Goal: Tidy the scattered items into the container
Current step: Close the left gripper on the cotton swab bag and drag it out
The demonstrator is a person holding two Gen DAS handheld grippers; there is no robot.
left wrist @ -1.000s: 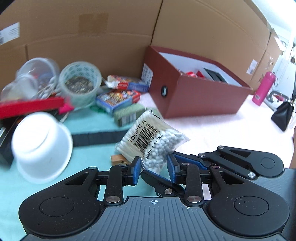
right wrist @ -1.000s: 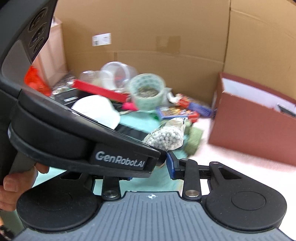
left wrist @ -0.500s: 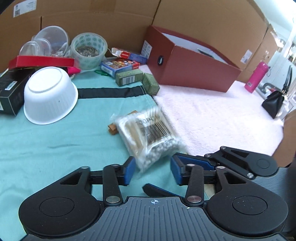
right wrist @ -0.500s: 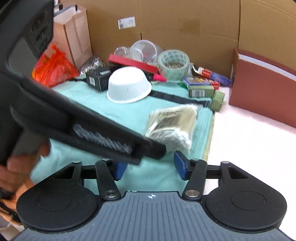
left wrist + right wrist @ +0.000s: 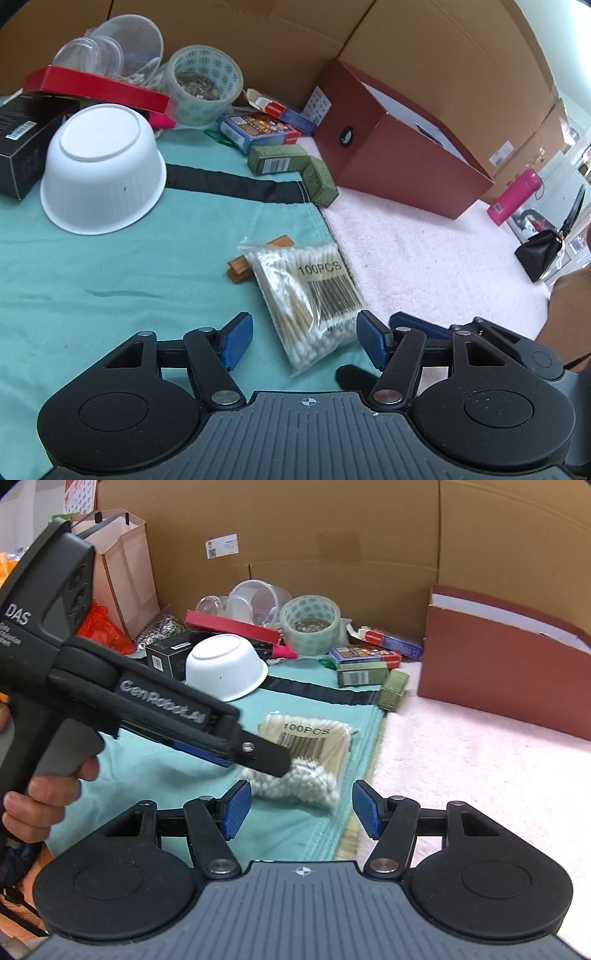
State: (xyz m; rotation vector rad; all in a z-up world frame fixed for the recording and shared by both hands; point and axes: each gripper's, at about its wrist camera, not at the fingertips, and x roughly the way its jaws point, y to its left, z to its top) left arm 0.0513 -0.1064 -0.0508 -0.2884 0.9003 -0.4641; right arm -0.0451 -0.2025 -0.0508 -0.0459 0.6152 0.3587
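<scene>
Cotton swabs bag (image 5: 308,295) is lying flat on our teal cloth (image 5: 110,266), right by the cloth's right edge where the pale pink fuzzy mat (image 5: 424,258) starts. One corner of the bag sits over a little wooden clip (image 5: 242,268). Our left gripper (image 5: 301,341) has its jaws opening, and the near end of the bag lies between the blue pads without either one pressing it. Our right gripper (image 5: 299,808) is spread wide too, jaws apart and gripping nothing, the swab tips just ahead of it.

The brown box (image 5: 399,147), our container, stands open-topped at the back of the pink mat, well apart from the bag. The mat between them is bare, so that's the open lane. Left of it things get crowded: an upturned white bowl (image 5: 101,170) and two green boxes (image 5: 291,166) at the cloth's edge near the container's corner.
</scene>
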